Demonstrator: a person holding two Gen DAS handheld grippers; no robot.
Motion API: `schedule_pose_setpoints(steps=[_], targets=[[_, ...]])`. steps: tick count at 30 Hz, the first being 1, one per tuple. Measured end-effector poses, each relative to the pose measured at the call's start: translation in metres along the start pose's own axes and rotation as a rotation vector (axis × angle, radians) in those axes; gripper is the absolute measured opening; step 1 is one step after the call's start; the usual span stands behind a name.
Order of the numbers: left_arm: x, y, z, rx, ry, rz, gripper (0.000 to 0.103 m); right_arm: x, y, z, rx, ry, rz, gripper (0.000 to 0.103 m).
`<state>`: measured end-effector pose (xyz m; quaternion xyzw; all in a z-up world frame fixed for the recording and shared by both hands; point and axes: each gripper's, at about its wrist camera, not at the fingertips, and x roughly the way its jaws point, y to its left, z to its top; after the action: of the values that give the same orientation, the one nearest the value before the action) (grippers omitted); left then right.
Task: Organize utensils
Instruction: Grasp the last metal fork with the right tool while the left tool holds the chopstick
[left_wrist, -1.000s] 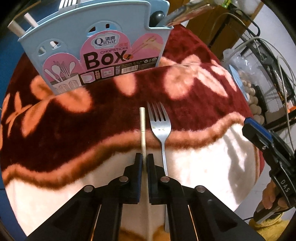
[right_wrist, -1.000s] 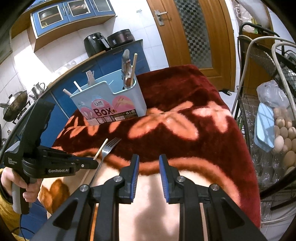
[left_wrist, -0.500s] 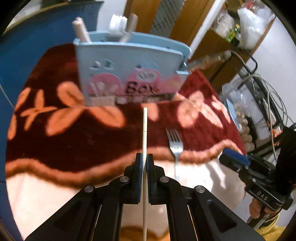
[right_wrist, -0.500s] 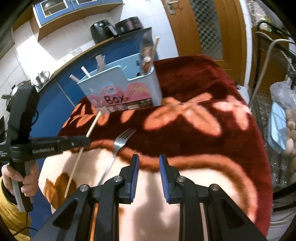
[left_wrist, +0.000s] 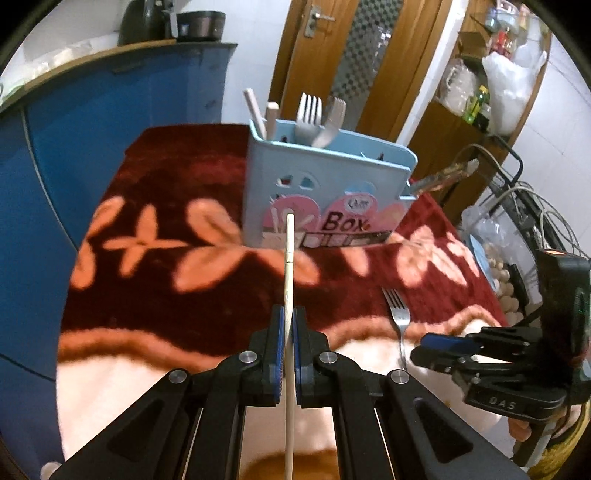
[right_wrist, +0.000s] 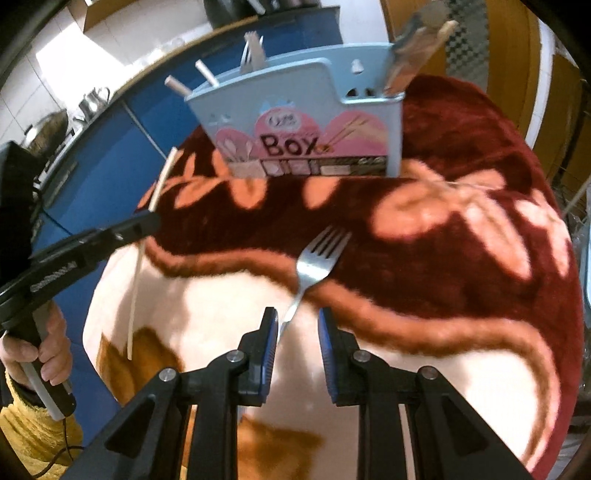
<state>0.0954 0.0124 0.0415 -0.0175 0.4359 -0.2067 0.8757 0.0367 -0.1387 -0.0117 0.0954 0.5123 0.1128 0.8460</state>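
A blue cabinet (left_wrist: 110, 122) fills the left of the room, with a dark appliance (left_wrist: 147, 18) on its top; a wooden door (left_wrist: 343, 55) stands behind, and shelves with bags and bottles (left_wrist: 491, 74) sit at the right. The bench carries a plush cloth (left_wrist: 166, 288), dark red with peach flowers and a cream border nearest the cameras.

At the far side of the cloth stands the light blue utensil holder (left_wrist: 325, 192), labelled "Box". Chopsticks (left_wrist: 258, 114) and forks (left_wrist: 310, 114) rise from its left compartments, and more utensils (left_wrist: 443, 173) lean out of its right end.

The left gripper (left_wrist: 289, 350) has its fingers (left_wrist: 277, 347) pressed almost together, clamping a single pale chopstick (left_wrist: 289, 266) near its middle. The stick is lifted off the cloth, its tip pointing at the holder's front.

A metal fork (right_wrist: 317, 258) lies on the cloth, right of the chopstick, tines toward the holder. The right gripper (right_wrist: 297, 350) has its fingers (right_wrist: 328, 354) spread moderately apart, holding nothing; the fork's handle runs into the gap, just beside the left finger, though contact is unclear.
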Motion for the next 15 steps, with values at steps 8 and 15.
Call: schedule_pose_setpoints(steps=[8, 15], targets=[[-0.010, 0.011, -0.002, -0.014, -0.052, -0.009, 0.004, 0.024, 0.009, 0.015, 0.026, 0.109, -0.037, 0.025], [-0.015, 0.019, 0.000, -0.032, -0.087, -0.042, 0.004, 0.035, 0.007, 0.024, 0.080, 0.159, -0.036, 0.025]])
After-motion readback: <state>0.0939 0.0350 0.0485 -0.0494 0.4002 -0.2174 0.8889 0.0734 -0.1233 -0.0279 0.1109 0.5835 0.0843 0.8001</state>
